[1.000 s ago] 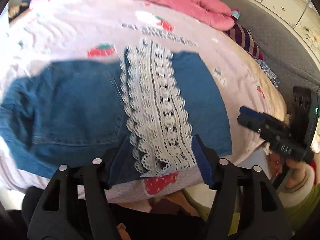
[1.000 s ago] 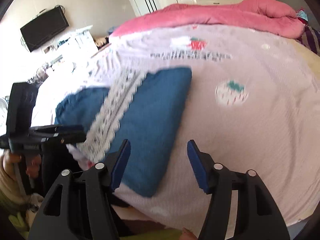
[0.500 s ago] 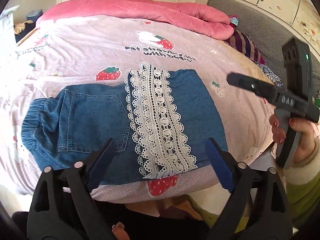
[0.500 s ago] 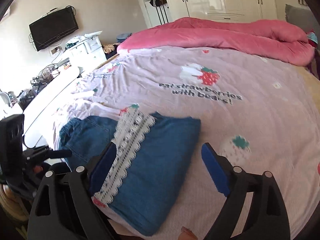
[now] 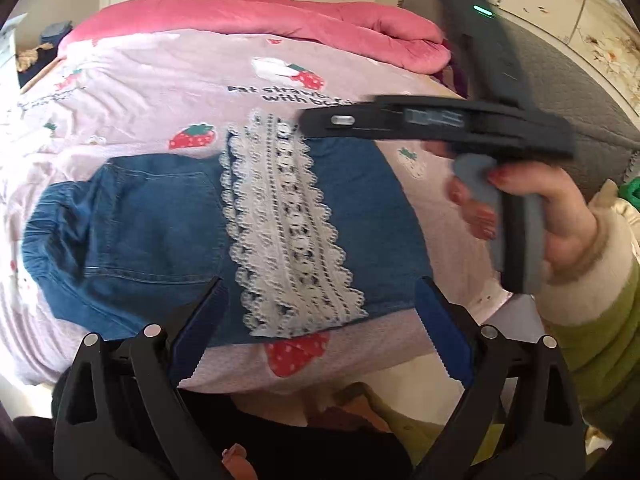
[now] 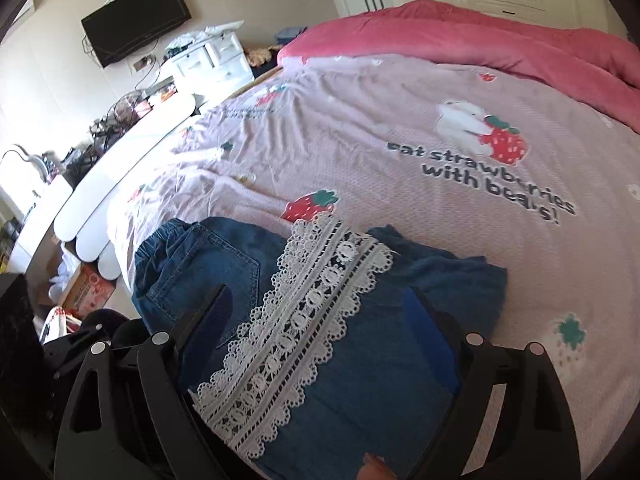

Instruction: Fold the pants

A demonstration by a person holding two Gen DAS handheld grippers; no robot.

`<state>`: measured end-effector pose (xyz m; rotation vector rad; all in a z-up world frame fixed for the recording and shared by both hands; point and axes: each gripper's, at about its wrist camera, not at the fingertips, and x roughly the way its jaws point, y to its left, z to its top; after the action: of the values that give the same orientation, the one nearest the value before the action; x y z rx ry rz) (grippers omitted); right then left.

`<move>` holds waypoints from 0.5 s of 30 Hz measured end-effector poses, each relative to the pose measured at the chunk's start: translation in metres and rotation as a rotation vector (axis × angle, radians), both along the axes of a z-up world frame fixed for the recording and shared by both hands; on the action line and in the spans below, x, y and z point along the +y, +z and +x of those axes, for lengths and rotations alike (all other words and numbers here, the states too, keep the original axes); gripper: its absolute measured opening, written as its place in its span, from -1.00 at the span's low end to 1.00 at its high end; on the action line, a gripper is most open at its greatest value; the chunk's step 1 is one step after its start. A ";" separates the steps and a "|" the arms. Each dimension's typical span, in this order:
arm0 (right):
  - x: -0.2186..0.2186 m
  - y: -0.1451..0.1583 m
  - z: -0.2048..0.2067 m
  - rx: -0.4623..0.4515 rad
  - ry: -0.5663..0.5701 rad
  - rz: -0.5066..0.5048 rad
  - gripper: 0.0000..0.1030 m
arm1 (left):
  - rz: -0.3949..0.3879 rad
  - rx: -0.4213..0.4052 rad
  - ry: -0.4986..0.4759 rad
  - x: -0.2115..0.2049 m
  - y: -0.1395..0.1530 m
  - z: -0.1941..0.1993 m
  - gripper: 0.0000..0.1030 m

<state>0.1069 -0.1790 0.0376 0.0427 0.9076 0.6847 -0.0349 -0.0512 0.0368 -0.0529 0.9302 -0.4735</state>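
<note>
Where the left wrist camera looks down, the folded denim pants (image 5: 160,232) lie flat near the front edge of the bed, on a pink strawberry-print sheet (image 5: 160,92). A band of white lace trim (image 5: 288,232) runs across the folded pile, with the elastic waistband at the left end. The left gripper (image 5: 316,328) hovers just above the near edge of the pants, its blue-padded jaws spread wide, having just been opening, with nothing pressed between them. At the right of this view a hand (image 5: 552,216) in a cream cuff and green sleeve grips the handle of the right gripper, which crosses above the far right corner of the pants; its jaw gap is edge-on and blurred here. A pink quilt (image 5: 256,16) is bunched along the far side of the bed.

In the right wrist view, the right gripper (image 6: 320,340) hangs over the same pants (image 6: 200,272), its jaws apart though just narrowing, straddling the lace trim (image 6: 304,328) without clamping it. A wall-mounted television (image 6: 136,20) and a white dresser (image 6: 208,60) stand beyond the bed on the left.
</note>
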 end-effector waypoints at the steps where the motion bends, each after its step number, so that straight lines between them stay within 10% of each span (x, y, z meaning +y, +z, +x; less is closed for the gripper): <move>1: 0.006 -0.002 0.003 0.006 0.023 -0.003 0.20 | 0.001 -0.001 -0.007 -0.003 -0.001 -0.001 0.69; 6: 0.037 -0.012 0.024 0.042 0.099 -0.033 -0.53 | 0.004 0.012 -0.052 -0.018 -0.011 0.001 0.20; 15: 0.061 -0.047 0.053 0.134 0.091 -0.122 -0.68 | 0.066 0.082 -0.048 -0.022 -0.047 0.016 0.01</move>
<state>0.1599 -0.1179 -0.0097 -0.0623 1.0838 0.7161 -0.0193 -0.0735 -0.0101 0.0093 1.0291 -0.4875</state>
